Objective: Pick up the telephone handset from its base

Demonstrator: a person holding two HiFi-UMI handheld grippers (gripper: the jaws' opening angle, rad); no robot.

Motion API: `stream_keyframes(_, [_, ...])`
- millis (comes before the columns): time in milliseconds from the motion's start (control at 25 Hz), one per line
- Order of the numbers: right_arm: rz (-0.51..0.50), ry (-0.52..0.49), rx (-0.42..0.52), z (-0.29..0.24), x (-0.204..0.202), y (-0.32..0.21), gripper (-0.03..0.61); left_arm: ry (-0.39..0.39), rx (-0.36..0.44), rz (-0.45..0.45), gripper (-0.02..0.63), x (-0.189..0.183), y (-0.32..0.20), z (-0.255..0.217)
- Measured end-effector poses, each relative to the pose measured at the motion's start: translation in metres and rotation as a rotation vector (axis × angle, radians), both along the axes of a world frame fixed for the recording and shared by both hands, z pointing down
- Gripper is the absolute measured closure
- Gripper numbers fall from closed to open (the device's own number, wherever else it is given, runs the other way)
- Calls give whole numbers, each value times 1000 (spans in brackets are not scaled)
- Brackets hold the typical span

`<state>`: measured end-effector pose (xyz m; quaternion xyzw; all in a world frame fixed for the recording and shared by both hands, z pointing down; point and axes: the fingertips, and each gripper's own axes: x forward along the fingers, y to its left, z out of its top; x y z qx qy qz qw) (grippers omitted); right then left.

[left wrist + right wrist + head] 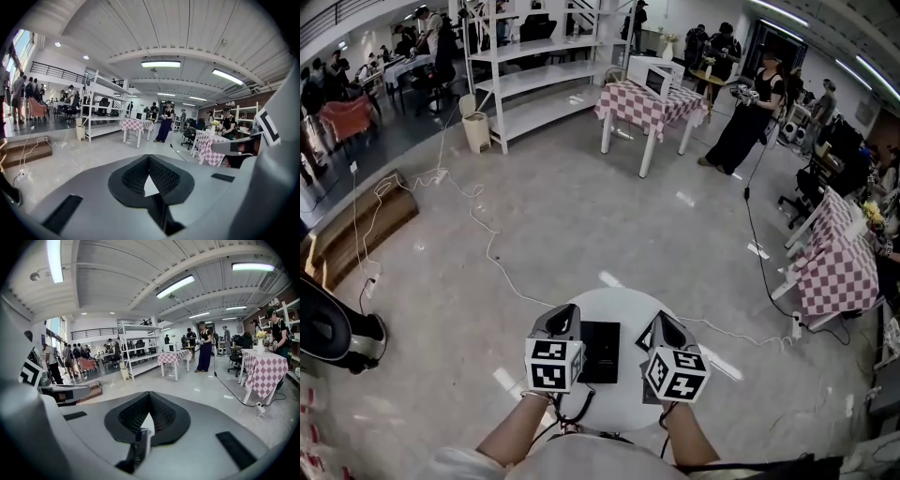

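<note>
Both tongs are clenched on nothing. The left tongs (565, 314) and right tongs (662, 321) flank the black flat telephone (600, 352), which sits mid round white bench (623, 302). I'd say the handset is prob. on its base, but it's too dark to split them. Risks: if I go in w/ tips shut, I'd shove the phone toward the bench edge. An off-centre grab could also drag the base along.
</note>
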<state>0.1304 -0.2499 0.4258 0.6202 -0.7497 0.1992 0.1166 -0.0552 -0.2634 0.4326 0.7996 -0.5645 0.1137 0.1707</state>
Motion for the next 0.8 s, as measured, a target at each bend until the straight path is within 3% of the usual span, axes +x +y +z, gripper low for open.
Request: stream_keyframes(800, [-49,-39,-73,31,-4,10,555,3,-84,-93,598,-18,25,26])
